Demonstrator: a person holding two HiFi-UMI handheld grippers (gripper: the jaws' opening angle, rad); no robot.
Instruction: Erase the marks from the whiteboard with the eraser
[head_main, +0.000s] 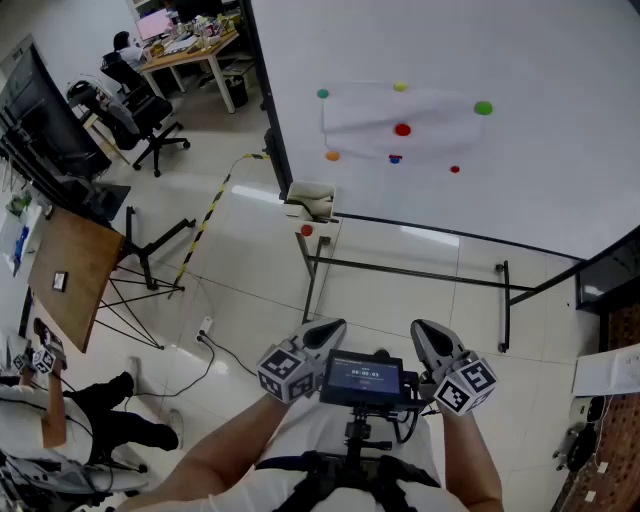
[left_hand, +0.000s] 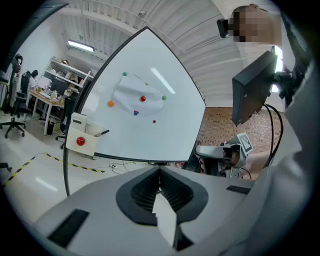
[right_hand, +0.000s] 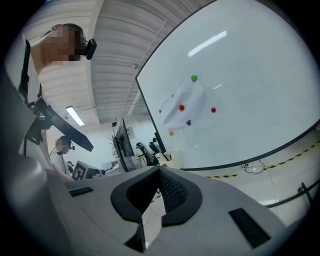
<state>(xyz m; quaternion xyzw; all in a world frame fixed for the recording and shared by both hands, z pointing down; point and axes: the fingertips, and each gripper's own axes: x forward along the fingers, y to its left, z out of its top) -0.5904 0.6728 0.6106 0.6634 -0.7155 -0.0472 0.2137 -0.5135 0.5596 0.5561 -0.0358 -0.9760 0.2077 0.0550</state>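
Observation:
The whiteboard (head_main: 520, 150) stands ahead on a black frame. It carries several coloured magnets and a faint smudged patch (head_main: 390, 115) around a red magnet (head_main: 402, 129). A white tray (head_main: 310, 197) hangs at the board's lower left corner; in the left gripper view this tray (left_hand: 82, 136) holds a marker and has a red dot on its front. I cannot make out the eraser for certain. My left gripper (head_main: 325, 330) (left_hand: 160, 172) and right gripper (head_main: 428, 330) (right_hand: 160, 172) are held close to my body, well short of the board. Both are shut with nothing between the pads.
A small screen (head_main: 362, 378) sits between the grippers. The board's stand legs (head_main: 505, 300) reach over the tiled floor. A yellow-black cable strip (head_main: 205, 220), a wooden panel on a tripod (head_main: 75, 270), office chairs (head_main: 140, 115) and a seated person (head_main: 60, 420) are to the left.

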